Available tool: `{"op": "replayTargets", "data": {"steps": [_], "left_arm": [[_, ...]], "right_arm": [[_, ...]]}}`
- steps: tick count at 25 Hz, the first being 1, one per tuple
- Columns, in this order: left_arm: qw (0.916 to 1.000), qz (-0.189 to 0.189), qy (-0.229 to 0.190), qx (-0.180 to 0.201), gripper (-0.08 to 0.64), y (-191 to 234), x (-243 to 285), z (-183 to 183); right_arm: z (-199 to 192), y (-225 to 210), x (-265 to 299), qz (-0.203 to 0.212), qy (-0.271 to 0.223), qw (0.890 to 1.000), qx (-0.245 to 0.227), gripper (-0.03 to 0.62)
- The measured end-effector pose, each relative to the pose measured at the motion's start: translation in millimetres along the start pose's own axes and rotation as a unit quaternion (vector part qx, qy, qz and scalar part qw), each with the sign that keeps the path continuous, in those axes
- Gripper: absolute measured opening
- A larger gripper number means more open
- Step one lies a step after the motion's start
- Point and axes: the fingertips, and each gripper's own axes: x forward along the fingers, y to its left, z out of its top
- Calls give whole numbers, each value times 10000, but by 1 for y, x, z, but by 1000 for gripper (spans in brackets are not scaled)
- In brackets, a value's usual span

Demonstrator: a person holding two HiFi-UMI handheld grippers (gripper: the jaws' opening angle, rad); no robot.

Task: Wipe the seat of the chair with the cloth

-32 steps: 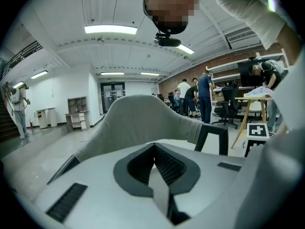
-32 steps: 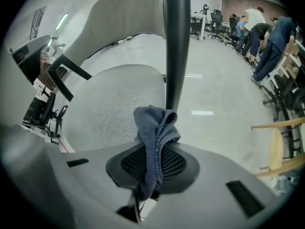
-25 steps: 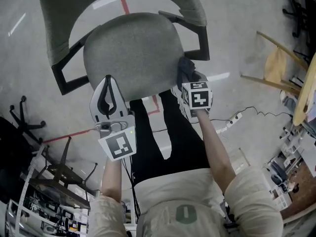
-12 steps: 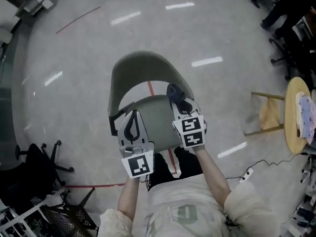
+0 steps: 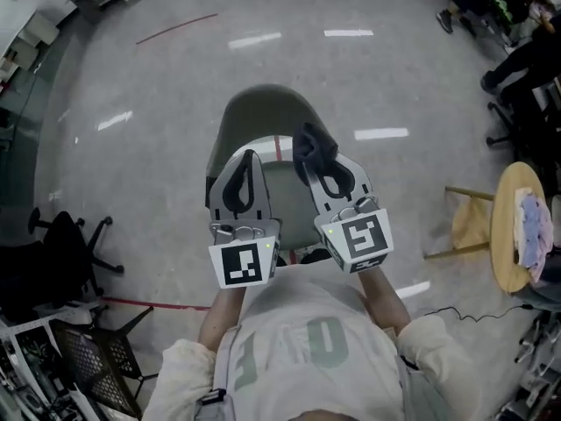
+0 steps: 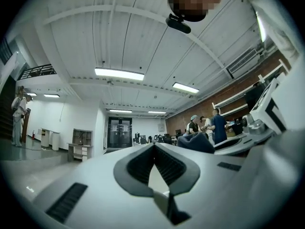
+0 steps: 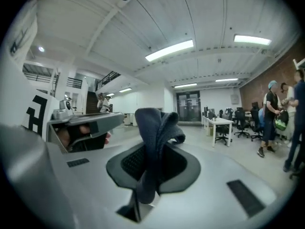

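The grey chair (image 5: 263, 108) stands on the floor below me, and its seat (image 5: 286, 191) shows between my two raised grippers. My right gripper (image 5: 308, 145) is held well above the seat, shut on a dark blue cloth (image 5: 312, 150) that sticks up bunched from its jaws (image 7: 153, 128). My left gripper (image 5: 248, 158) is held beside it at the same height, jaws together with nothing in them (image 6: 153, 147). Both gripper views look out level across the room, so neither shows the chair. The cloth (image 6: 195, 142) also appears at the right of the left gripper view.
A round wooden stool (image 5: 515, 228) with folded fabric on it stands at the right, next to a wooden frame (image 5: 469, 222). A black chair base (image 5: 66, 248) and a wire rack (image 5: 88, 358) are at the lower left. People (image 7: 274, 116) stand at desks far off.
Both grippers have lifted off the seat edge and now sit high in front of me, the right one still holding the cloth. The chair looks smaller and farther below.
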Motion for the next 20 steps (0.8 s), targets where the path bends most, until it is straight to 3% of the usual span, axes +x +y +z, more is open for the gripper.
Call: {"op": "replayTargets", "data": {"steps": [7, 20], "left_arm": [[10000, 68, -22, 21, 11, 2, -8, 5], [9995, 257, 148, -59, 9, 13, -13, -8]], "right_arm": [[15, 19, -1, 202, -349, 9992, -59, 54], [3, 36, 0, 463, -72, 9989, -82, 54]]}}
